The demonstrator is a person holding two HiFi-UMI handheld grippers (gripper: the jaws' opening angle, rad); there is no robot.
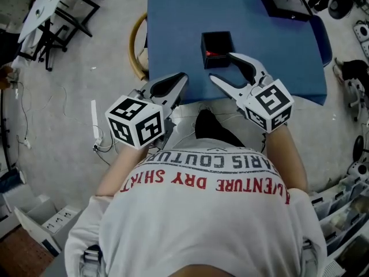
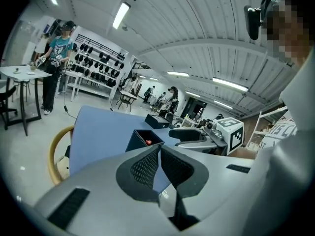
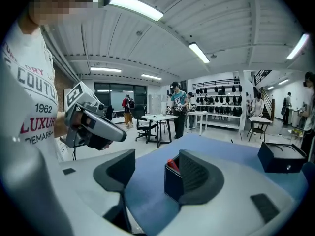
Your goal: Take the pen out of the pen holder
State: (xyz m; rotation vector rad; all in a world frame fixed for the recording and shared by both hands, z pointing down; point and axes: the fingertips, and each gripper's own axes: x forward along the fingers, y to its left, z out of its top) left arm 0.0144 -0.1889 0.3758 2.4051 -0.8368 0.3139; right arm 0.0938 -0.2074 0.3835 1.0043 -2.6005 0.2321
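left tool (image 1: pixel 182 78) closed, right tool (image 1: pixel 221 67) agape, both empty | blue table (image 1: pixel 277 51) | grey floor (image 1: pixel 86 68)

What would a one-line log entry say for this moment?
left gripper: shut, empty | right gripper: open, beside pen holder | pen: inside holder

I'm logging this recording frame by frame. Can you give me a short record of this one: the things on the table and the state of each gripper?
table: blue
pen holder: black, square, open top, near the table's middle
pen: red tip shows inside the pen holder, not yet out
black box: far right corner of the table
left gripper: jaws together, empty, at the near edge
right gripper: jaws apart, empty, just short of the pen holder
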